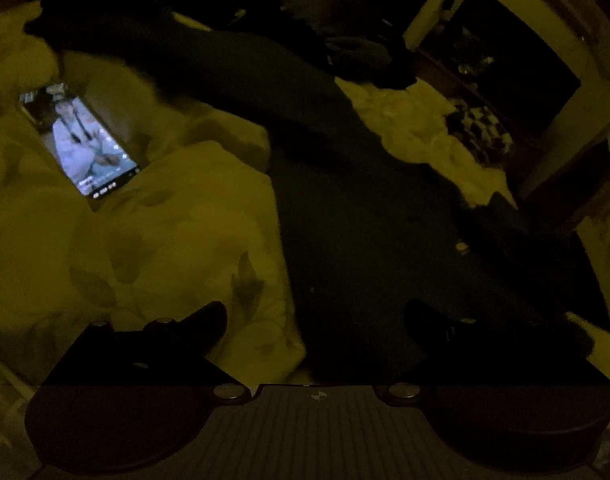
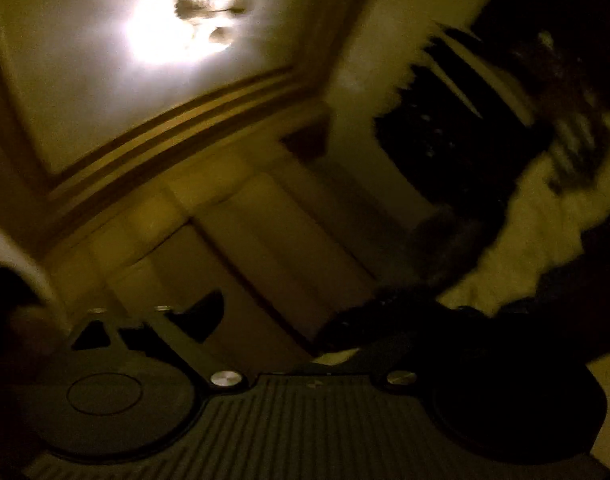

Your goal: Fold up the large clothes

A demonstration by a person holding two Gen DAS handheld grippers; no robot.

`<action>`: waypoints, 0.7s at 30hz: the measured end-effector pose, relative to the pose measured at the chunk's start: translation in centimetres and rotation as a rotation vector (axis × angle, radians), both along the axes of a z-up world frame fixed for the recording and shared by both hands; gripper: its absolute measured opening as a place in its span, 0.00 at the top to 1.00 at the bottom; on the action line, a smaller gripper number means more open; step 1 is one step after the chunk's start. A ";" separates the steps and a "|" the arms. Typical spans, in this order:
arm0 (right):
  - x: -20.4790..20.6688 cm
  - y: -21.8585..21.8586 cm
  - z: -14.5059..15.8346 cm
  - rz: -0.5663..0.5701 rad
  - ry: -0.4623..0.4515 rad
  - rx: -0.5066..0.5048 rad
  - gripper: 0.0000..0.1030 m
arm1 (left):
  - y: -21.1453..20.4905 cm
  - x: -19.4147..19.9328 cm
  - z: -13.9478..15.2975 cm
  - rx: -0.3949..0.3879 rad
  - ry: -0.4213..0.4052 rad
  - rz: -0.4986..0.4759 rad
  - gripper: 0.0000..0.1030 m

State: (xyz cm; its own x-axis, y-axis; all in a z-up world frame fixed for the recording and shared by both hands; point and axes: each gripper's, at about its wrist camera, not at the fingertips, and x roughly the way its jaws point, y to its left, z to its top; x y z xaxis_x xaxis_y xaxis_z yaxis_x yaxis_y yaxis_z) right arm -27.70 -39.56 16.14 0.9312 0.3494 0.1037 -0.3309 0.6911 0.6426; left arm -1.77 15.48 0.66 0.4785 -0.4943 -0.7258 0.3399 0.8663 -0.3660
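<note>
In the dim left wrist view a large dark garment (image 1: 345,200) lies stretched across a pale leaf-patterned quilt (image 1: 145,248). My left gripper (image 1: 317,320) hovers just above the garment's near end and is open, its fingers wide apart. One of its fingertips (image 1: 215,316) is over the quilt and the other is over the cloth. The right wrist view is blurred and tilted up toward the ceiling. My right gripper (image 2: 301,320) is open wide with nothing pinched. Dark fuzzy cloth (image 2: 385,316) covers its right finger; I cannot tell whether the cloth touches it.
A lit phone (image 1: 79,140) lies on the quilt at the left. More dark clothes (image 1: 345,40) are heaped at the far end of the bed. A dark shelf unit (image 1: 505,80) stands at the right. A ceiling lamp (image 2: 193,12) glows above pale cupboard doors (image 2: 265,240).
</note>
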 end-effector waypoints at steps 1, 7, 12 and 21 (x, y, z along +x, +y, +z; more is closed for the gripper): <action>0.1 0.7 0.2 -0.020 0.056 -0.052 0.01 | -0.6 -0.2 0.0 0.012 -0.009 -0.010 0.00; 8.3 2.8 -9.4 -0.032 0.485 0.001 0.11 | -0.4 -2.1 0.1 0.033 -0.029 -0.054 0.00; 12.4 3.1 -16.0 -0.037 0.612 0.111 0.20 | 0.7 -2.8 -0.3 -0.013 0.004 -0.088 0.00; 14.5 6.9 -18.1 -0.046 0.636 -0.133 0.20 | -2.7 -3.1 -4.2 -0.031 0.053 -0.162 0.00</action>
